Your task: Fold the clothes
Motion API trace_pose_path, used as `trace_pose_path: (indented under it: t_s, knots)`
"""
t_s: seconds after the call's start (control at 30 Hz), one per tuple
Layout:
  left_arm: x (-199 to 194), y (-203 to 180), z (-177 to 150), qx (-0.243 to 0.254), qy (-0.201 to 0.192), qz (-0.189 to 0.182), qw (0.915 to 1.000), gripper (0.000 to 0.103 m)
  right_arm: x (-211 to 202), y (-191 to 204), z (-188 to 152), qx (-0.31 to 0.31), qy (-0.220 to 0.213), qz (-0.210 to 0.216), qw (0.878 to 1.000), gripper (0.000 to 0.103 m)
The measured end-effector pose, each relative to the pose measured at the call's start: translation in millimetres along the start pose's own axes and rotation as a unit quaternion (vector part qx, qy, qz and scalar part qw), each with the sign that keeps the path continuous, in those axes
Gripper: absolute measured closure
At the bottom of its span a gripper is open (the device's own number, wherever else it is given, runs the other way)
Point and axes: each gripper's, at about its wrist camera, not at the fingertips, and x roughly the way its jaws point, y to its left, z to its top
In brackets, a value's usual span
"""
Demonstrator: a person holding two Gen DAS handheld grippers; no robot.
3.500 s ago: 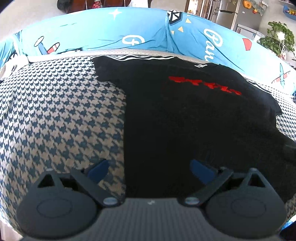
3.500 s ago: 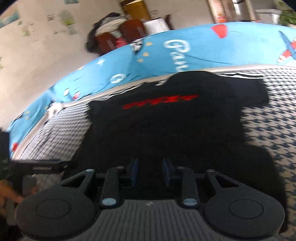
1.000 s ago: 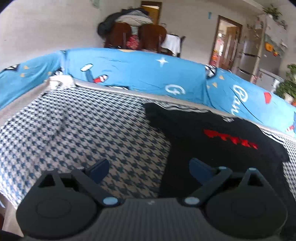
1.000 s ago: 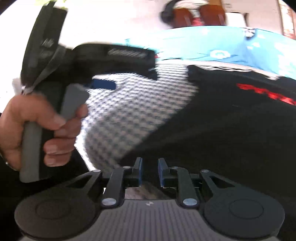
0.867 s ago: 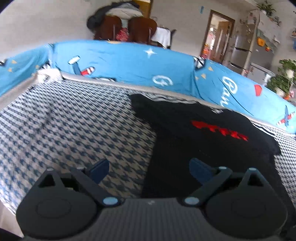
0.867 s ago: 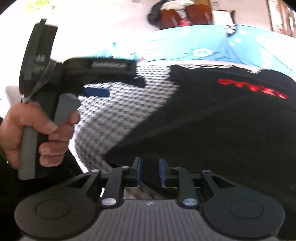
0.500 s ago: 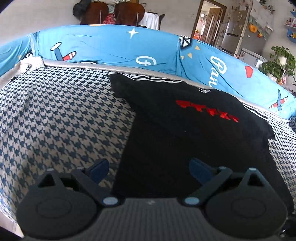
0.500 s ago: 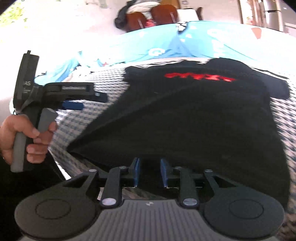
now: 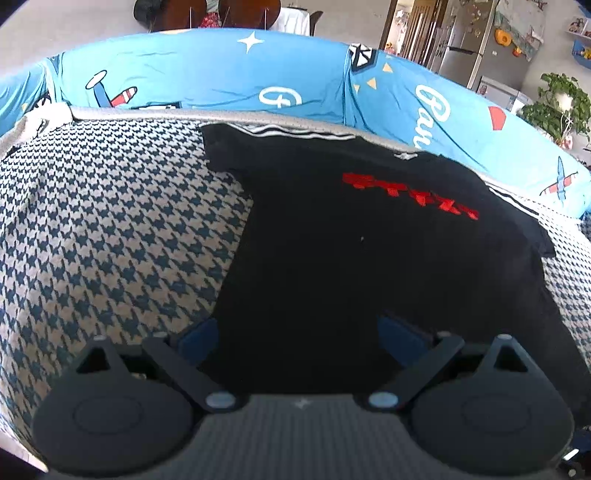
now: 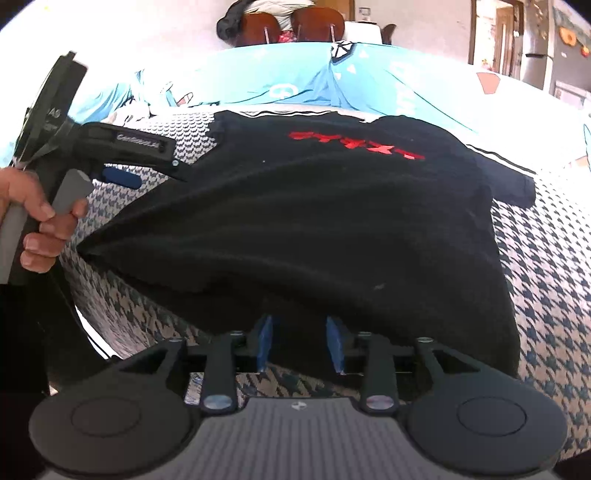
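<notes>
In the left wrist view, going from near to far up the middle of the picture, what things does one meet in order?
Left tongs → black T-shirt → red print on its chest → grey edge band → blue patterned cover → wooden chairs.

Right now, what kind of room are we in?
Probably a home's living and dining area. The shirt lies on a sofa with a blue cover, chairs stand behind it, and a fridge and plant are nearby.
</notes>
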Motion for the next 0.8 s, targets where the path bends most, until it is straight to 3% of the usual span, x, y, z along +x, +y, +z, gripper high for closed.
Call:
trace_pose_path:
  t_s: [0.2, 0.37, 0.53, 0.8]
  knots:
    - [4.9, -2.2, -1.4, 0.004, 0.006, 0.001, 1.0000, 0.005, 18.4, 14.8, -0.2, -0.057, 0.002, -0.022, 0.998, 0.064]
    - [7.7, -3.9, -2.1, 0.006, 0.010, 0.003, 0.9999, 0.005, 22.8, 15.3, -2.4, -0.069, -0.006, -0.021, 0.997, 0.064]
    - [8.7, -4.3, -2.5, 0.007, 0.012, 0.005, 0.9999, 0.005, 17.7, 10.9, -3.2, -0.062, -0.007, -0.006, 0.998, 0.095]
    - [8.2, 1.9, -1.7, -0.003, 0.012, 0.007, 0.9999, 0.005, -5.3, 0.6, -2.0, -0.036, 0.008, 0.044, 0.998, 0.098]
